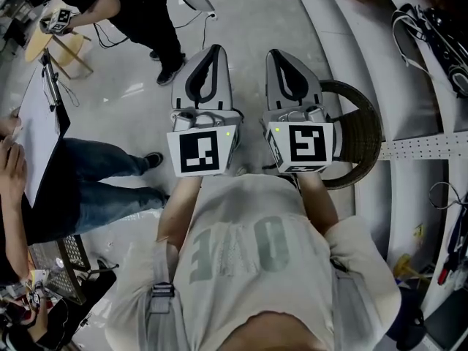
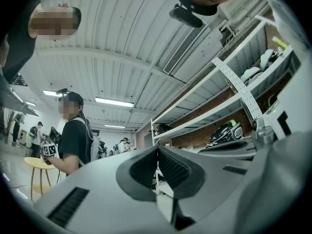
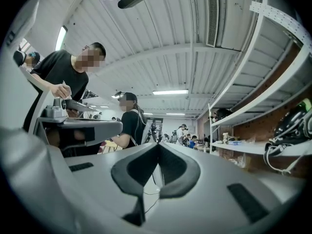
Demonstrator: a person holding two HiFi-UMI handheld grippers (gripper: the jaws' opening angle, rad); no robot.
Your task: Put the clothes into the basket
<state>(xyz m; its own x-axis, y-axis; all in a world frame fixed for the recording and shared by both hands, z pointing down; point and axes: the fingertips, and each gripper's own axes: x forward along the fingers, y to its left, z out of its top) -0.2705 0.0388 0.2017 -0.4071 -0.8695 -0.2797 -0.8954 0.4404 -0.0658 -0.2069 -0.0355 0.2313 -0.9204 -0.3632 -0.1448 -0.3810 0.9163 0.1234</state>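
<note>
Left claw (image 1: 213, 50) and right claw (image 1: 278, 55) side by side, both closed tip to tip, nothing between, aimed out over smooth grey floor (image 1: 248, 20). Round dark wicker basket (image 1: 365, 130) on floor just right of right claw, partly hidden behind it, mouth up; contents unclear. White metal shelving (image 1: 428, 146) beyond basket, helmets (image 2: 225, 130) on it. Left of left claw: person in black (image 1: 142, 13), second person holding clipboard (image 1: 40, 119).
</note>
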